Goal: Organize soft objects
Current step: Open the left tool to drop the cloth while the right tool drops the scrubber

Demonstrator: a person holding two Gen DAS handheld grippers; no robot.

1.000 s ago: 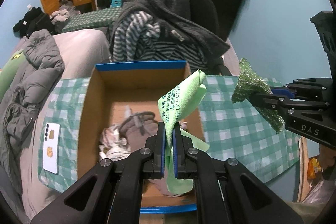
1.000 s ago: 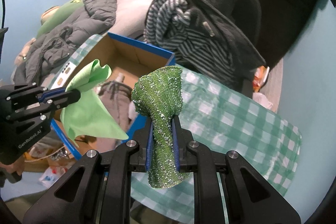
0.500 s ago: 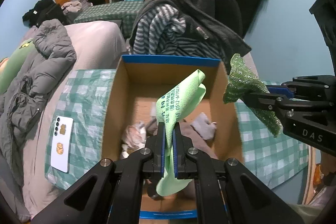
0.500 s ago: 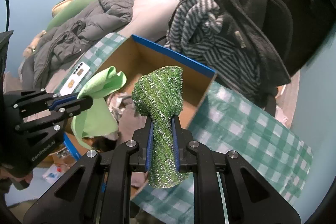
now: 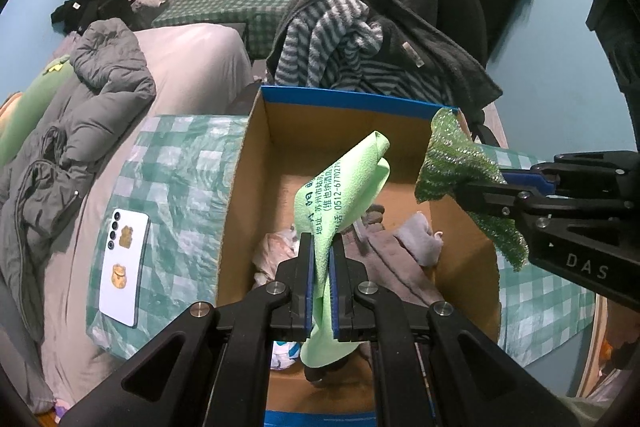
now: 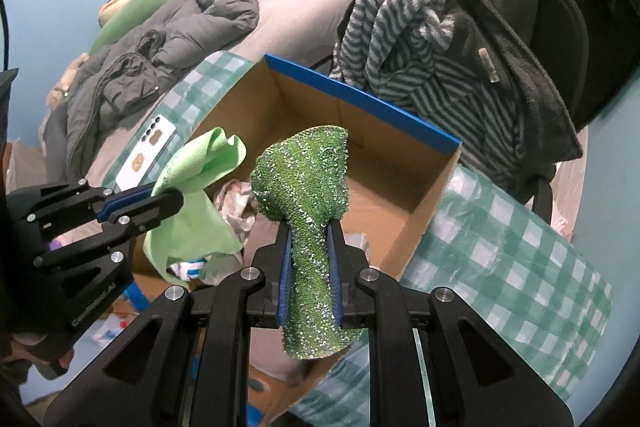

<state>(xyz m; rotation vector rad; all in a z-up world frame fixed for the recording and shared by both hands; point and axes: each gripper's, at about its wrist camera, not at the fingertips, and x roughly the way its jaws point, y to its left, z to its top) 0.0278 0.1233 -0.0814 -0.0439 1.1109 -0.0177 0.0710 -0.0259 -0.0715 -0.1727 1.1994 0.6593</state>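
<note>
My left gripper (image 5: 321, 247) is shut on a light green cloth with printed text (image 5: 344, 187), held above the open cardboard box with blue edges (image 5: 352, 95). It also shows in the right wrist view (image 6: 168, 197) with the cloth (image 6: 200, 163). My right gripper (image 6: 309, 227) is shut on a sparkly dark green scouring cloth (image 6: 304, 171), held over the box's right side; it also shows in the left wrist view (image 5: 480, 183) with its cloth (image 5: 448, 163). Grey and white soft items (image 5: 400, 239) lie in the box.
The box (image 6: 360, 95) stands on a green checked tablecloth (image 5: 176, 179). A white phone (image 5: 122, 263) lies on the cloth left of the box. A chair draped with striped and dark clothes (image 5: 380, 27) stands behind. A bed with a grey jacket (image 5: 80, 115) is at left.
Both grippers have moved left and forward with their cloths, so both now hang over the box's inside. Their grips have not changed.
</note>
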